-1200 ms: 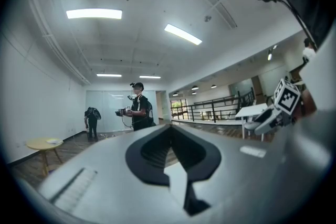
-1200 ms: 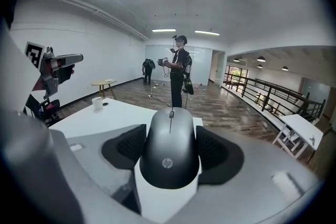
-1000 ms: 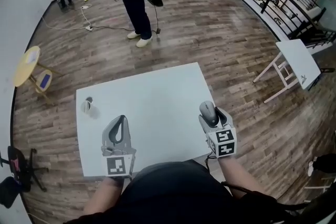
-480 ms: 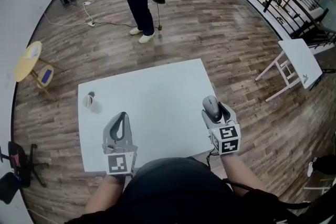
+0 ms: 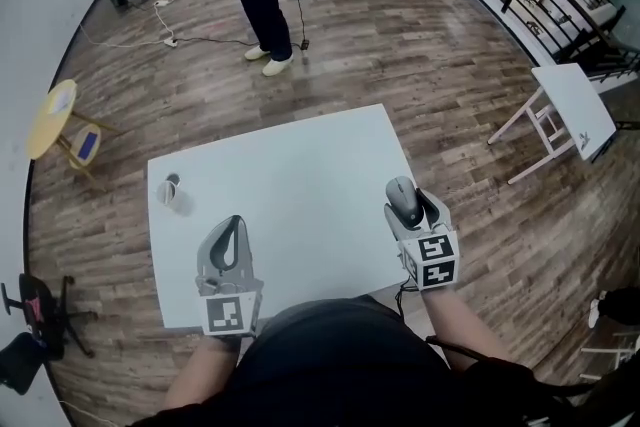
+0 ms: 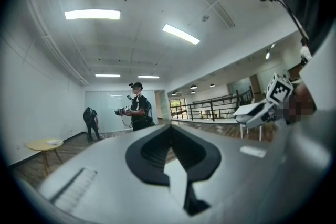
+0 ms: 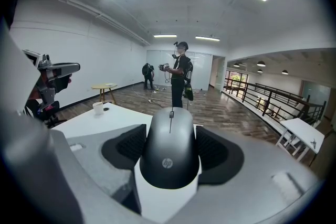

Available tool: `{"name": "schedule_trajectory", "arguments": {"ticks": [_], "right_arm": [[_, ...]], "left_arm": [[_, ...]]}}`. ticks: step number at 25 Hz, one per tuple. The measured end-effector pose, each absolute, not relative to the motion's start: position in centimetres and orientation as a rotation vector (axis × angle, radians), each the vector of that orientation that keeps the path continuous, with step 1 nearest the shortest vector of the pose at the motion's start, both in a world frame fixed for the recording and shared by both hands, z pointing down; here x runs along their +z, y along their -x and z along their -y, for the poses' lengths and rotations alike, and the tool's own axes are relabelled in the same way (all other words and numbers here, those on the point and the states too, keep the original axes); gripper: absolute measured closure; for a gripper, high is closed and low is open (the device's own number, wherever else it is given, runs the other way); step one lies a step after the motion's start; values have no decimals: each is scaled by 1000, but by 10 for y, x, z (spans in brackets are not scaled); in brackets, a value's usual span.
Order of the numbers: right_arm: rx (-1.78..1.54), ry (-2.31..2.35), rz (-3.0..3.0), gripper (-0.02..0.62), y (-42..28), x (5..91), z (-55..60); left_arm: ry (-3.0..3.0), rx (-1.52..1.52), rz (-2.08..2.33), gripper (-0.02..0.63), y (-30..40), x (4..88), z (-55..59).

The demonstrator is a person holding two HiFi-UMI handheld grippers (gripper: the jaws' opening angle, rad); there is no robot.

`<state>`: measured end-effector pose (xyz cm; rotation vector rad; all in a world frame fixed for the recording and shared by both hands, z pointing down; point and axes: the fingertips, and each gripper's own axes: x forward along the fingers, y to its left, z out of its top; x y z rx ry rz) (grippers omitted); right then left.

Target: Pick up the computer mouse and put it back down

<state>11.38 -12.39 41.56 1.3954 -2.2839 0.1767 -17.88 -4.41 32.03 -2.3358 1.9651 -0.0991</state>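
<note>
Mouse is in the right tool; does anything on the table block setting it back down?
Nothing visible does. The table near the computer mouse in the right tool is bare; the only cup stands by its far left edge.

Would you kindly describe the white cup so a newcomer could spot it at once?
Start at the white table. Near its left edge sit two small things; the cup is the pale, taller one, beside a flat dark object.
</note>
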Motion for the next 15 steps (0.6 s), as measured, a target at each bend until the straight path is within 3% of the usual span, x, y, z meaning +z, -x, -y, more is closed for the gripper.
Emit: {"name": "schedule_trajectory", "arguments": {"ticks": [15], "right_arm": [[237, -1368, 2265, 298, -118, 437, 134]], "left_arm": [[2352, -190, -2020, 600, 183, 333, 46]]}}
